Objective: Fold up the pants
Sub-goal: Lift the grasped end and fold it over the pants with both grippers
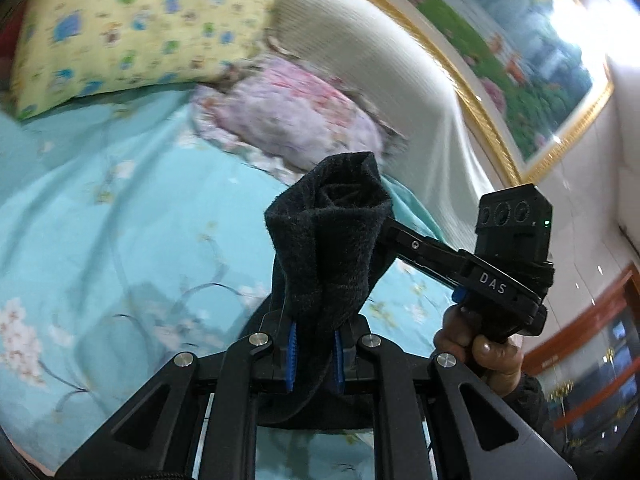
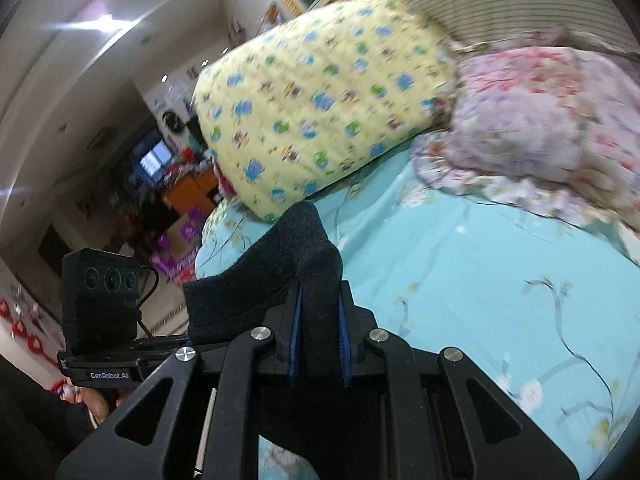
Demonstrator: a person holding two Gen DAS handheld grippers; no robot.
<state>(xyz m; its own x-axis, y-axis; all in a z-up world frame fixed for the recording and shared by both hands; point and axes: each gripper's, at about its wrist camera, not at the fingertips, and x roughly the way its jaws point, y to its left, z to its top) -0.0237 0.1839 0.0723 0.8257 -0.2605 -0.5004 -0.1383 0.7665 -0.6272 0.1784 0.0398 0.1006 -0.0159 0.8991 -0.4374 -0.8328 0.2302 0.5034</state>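
The pants (image 1: 328,240) are dark, fuzzy fabric, held up above a turquoise floral bedsheet (image 1: 100,220). My left gripper (image 1: 314,356) is shut on a bunched fold of the pants, which rises between its blue pads (image 1: 291,356). My right gripper shows in the left wrist view (image 1: 390,232), reaching into the same bunch from the right. In the right wrist view my right gripper (image 2: 319,344) is shut on the pants (image 2: 280,268), which rise between its blue pads (image 2: 344,344). The left gripper body (image 2: 104,320) sits at the left there.
A yellow patterned pillow (image 1: 120,28) and a pink floral bundle (image 1: 288,116) lie at the head of the bed, also in the right wrist view (image 2: 320,100). A cream headboard cover (image 1: 380,60) and a gold-framed picture (image 1: 500,40) stand behind. Room clutter (image 2: 172,184) lies beyond the bed.
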